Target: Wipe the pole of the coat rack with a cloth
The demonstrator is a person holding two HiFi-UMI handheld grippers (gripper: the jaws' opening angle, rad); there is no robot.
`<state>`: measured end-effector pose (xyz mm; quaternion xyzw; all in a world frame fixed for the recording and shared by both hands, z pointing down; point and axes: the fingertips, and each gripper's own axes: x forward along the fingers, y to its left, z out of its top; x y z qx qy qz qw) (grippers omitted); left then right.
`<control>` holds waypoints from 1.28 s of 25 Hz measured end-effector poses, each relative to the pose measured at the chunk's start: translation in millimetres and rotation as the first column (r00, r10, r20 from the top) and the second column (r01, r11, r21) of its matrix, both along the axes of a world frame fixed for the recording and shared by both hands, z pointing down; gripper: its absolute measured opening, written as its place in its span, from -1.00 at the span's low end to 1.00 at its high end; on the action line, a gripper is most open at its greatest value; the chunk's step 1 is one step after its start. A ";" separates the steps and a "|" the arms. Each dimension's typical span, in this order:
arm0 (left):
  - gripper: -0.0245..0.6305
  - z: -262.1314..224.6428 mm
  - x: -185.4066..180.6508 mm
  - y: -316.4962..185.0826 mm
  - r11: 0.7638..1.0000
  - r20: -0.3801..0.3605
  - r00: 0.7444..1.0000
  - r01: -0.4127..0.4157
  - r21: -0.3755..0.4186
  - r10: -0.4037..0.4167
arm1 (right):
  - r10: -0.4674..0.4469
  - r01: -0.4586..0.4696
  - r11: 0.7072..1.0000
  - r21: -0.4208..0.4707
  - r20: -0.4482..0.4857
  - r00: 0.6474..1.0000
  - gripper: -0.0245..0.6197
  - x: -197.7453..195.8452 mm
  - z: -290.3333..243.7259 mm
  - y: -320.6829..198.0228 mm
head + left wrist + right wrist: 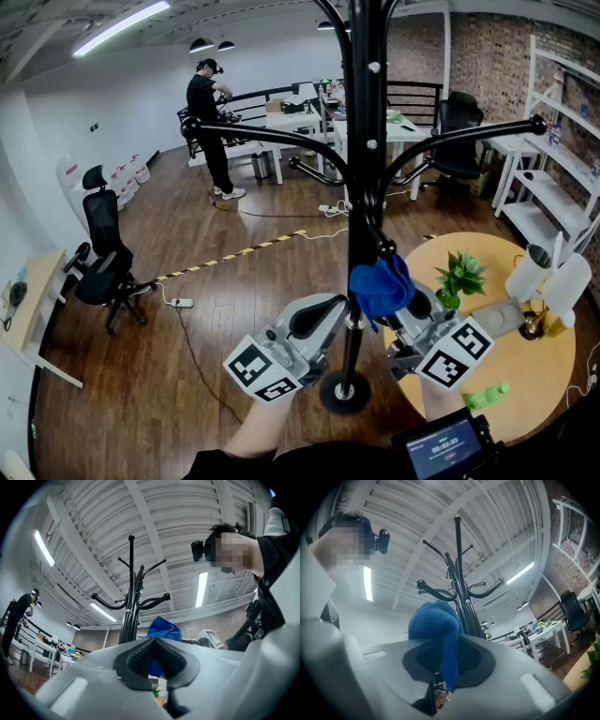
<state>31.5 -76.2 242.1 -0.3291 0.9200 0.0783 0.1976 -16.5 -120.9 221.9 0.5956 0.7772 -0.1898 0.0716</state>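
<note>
Small screen [442,447] seen nearest lens. Right gripper [403,314] clenched on blue cloth [380,284], held against coat rack pole [364,169] low down. Left gripper [330,314] closed, empty, just beside pole. Risk: cloth dragged from jaws if snagged on hook arm [281,139]; rack tipped if shoved

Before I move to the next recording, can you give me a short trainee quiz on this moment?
1. True or false: the blue cloth is clamped in the left gripper.
2. What stands on the round table nearest the cloth? A) green plant B) laptop C) kettle
3. Fill in: the left gripper's jaws are ____, with nothing between them.
Key: 1 false, the right gripper holds it; 2 A; 3 shut.
</note>
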 end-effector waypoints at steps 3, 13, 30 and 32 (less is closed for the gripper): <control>-0.93 -2.3 0.7 3.1 1.000 -0.006 1.000 0.015 0.014 -0.015 | 0.054 -0.055 0.998 -0.013 -0.036 0.998 -0.78 -14.6 -5.0 5.4; -0.93 -20.3 -5.5 14.6 1.000 0.057 0.998 0.023 -0.014 -0.023 | 0.099 -0.100 0.995 -0.013 -0.013 0.995 -0.78 -35.0 -27.1 26.6; -0.93 -9.7 -11.9 21.4 0.994 0.031 0.998 0.056 -0.089 -0.053 | 0.190 -0.189 0.982 0.030 -0.033 0.981 -0.78 -37.5 -6.7 34.7; -0.93 -5.9 -8.6 22.8 0.994 0.020 0.998 0.062 -0.090 -0.060 | 0.220 -0.214 0.974 0.074 -0.084 0.972 -0.78 -38.0 21.8 35.1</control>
